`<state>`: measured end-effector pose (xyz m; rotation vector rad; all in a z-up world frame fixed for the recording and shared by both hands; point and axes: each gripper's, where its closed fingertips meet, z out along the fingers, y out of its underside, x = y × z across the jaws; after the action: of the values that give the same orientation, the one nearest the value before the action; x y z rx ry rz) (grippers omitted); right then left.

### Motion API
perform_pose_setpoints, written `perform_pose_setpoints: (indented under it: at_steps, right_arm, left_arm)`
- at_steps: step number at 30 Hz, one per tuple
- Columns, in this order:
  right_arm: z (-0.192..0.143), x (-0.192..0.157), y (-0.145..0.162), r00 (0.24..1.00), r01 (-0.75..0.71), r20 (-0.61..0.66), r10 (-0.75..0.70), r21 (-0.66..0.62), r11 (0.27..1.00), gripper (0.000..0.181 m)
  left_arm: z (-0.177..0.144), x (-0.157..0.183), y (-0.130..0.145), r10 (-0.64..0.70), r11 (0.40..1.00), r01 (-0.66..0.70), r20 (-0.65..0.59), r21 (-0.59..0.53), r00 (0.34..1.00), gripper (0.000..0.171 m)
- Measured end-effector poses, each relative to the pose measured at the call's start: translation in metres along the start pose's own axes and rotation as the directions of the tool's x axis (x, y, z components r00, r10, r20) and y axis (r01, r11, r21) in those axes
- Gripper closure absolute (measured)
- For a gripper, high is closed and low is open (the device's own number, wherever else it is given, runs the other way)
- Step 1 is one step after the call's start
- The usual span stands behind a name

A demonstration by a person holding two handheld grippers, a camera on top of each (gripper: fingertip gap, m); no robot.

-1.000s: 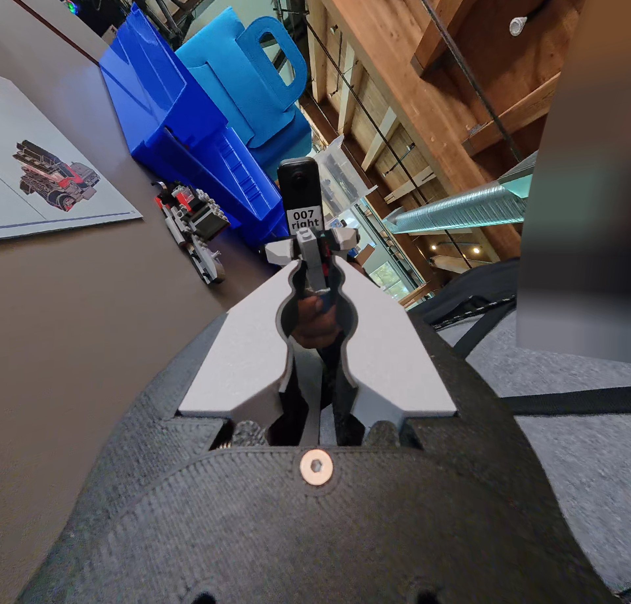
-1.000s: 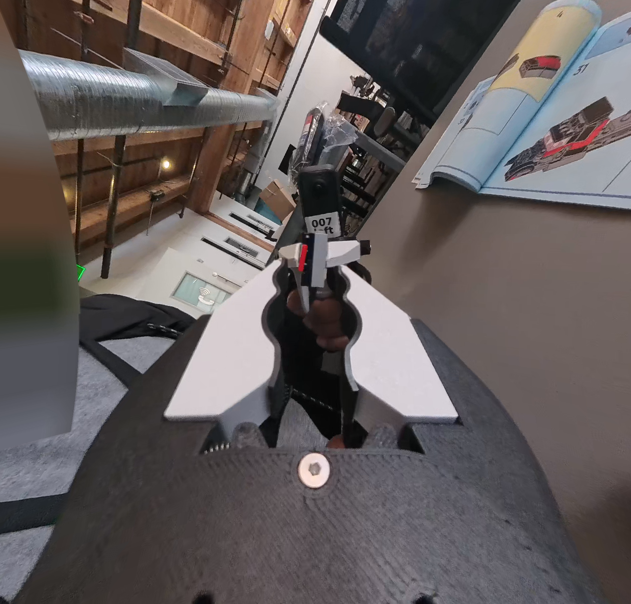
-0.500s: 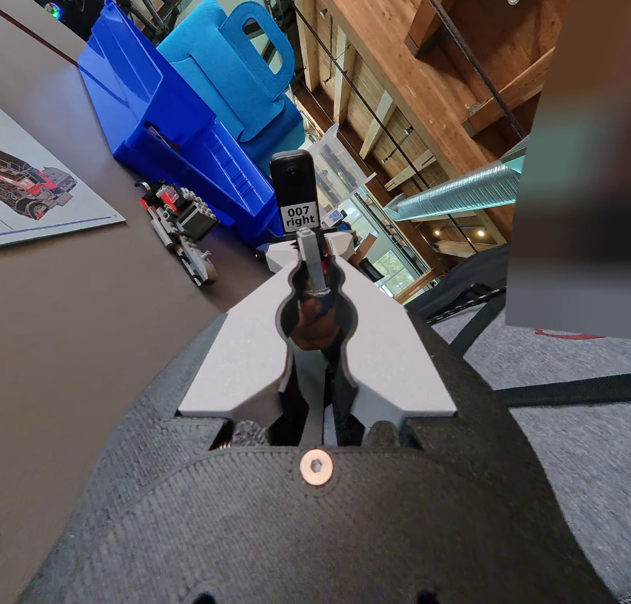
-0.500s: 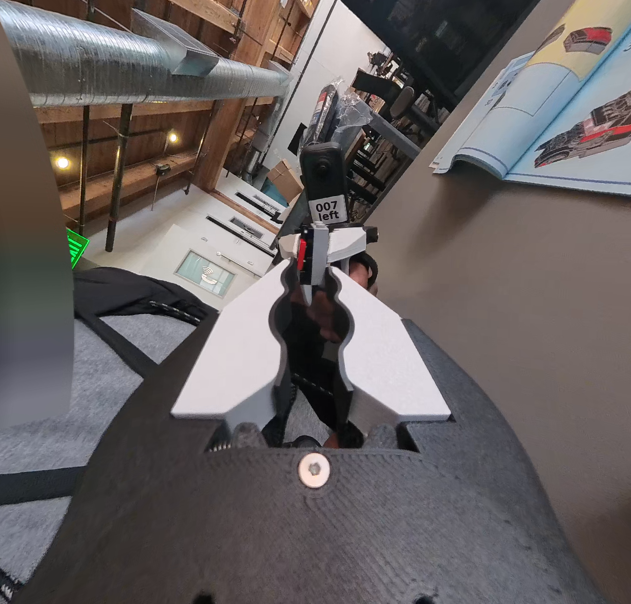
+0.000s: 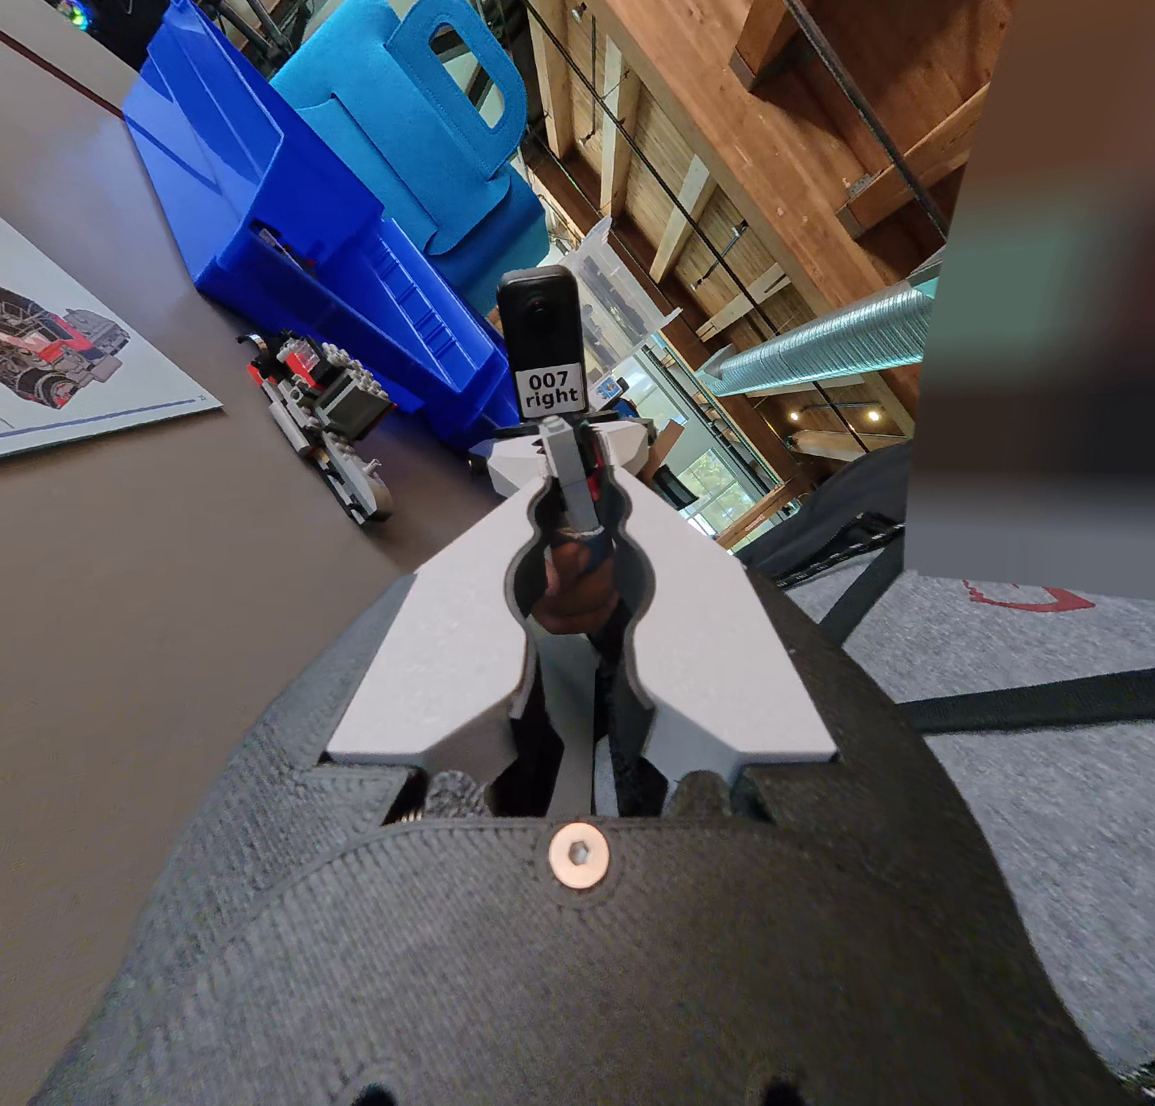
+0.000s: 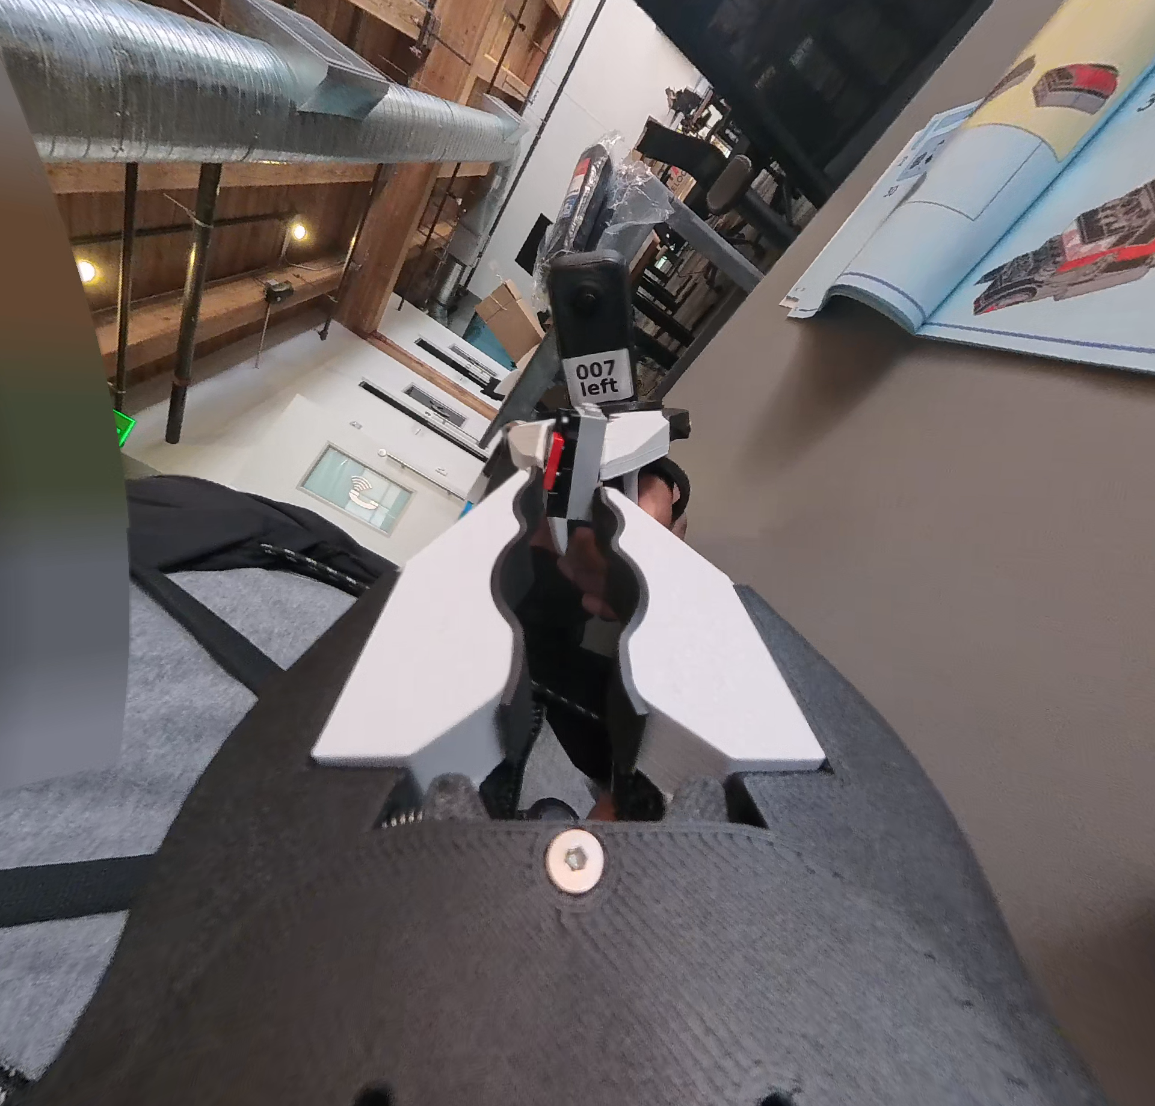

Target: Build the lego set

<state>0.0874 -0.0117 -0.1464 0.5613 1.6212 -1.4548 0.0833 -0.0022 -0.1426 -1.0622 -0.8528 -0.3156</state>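
My left gripper [image 5: 572,482] and right gripper [image 6: 572,495] face each other tip to tip above the table edge. Both are shut on one small lego sub-assembly held between them. In the left wrist view its grey brick [image 5: 565,467] shows. In the right wrist view its grey, black and red parts [image 6: 572,470] show. The opposite gripper shows just behind the piece in each view: the right one [image 5: 625,445] and the left one [image 6: 634,445]. A partly built lego vehicle [image 5: 319,401] lies on the brown table [image 5: 156,576], to the left of the grippers.
A blue plastic bin [image 5: 281,189] stands behind the vehicle, with a light blue felt bag [image 5: 406,107] beyond it. An open instruction booklet [image 5: 62,357] [image 6: 1031,232] lies on the table. A person in grey clothing [image 5: 1000,763] is close behind the grippers. Both grippers' tips are close together, under 4 cm apart. My left tips are roughly 15 centimeters from the partly built lego vehicle [image 5: 319,401].
Both grippers stay shut on the small sub-assembly. They have tilted and shifted slightly together, so the background has slid a little in both views.
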Motion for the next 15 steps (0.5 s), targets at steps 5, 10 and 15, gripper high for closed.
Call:
perform_pose_setpoints:
  at_steps: [5, 10, 15]
  right_arm:
    - [0.001, 0.002, 0.001, 0.993, 0.095, -0.062, -0.098, -0.042, 0.995, 0.164]
    - [0.006, 0.004, 0.007, 0.950, 0.248, -0.156, -0.270, -0.144, 0.958, 0.165]
    - [0.009, 0.000, 0.007, 0.889, 0.368, -0.202, -0.410, -0.216, 0.904, 0.165]
  left_arm:
    - [-0.003, -0.003, -0.004, -0.022, 1.000, 0.022, -0.002, 0.004, 1.000, 0.150]
    - [-0.005, -0.001, -0.004, 0.012, 1.000, -0.012, -0.019, -0.020, 1.000, 0.138]
    - [-0.005, 0.007, 0.001, 0.094, 0.993, -0.099, -0.067, -0.071, 0.993, 0.153]
